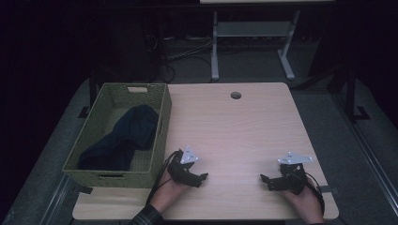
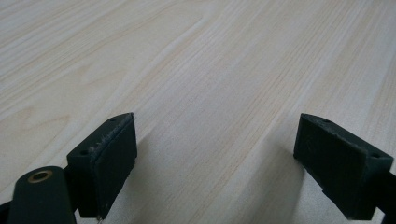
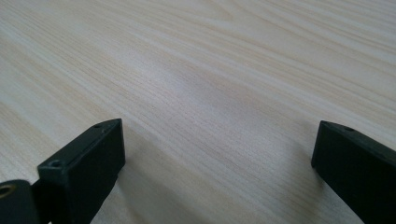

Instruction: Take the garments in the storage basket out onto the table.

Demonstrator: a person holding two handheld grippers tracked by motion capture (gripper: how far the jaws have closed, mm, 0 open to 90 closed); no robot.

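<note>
From the high view, a pale wood-grain tabletop point(image 1: 244, 126) with rounded corners carried a green woven basket point(image 1: 94, 176) at nine o'clock, a dark, soft, crumpled cloth point(image 1: 126, 136) lying inside it. The left gripper point(image 1: 202, 177) rested at seven o'clock just beside the basket's near corner, the right gripper point(image 1: 263, 178) at five o'clock, each topped by a grey three-cornered plate.

In the left gripper view, the blocky matte black jaws stood released, wide apart over bare streaked grain, grasping nothing.

In the right gripper view, the squared black jaws were likewise released over smooth, empty wood.
</note>
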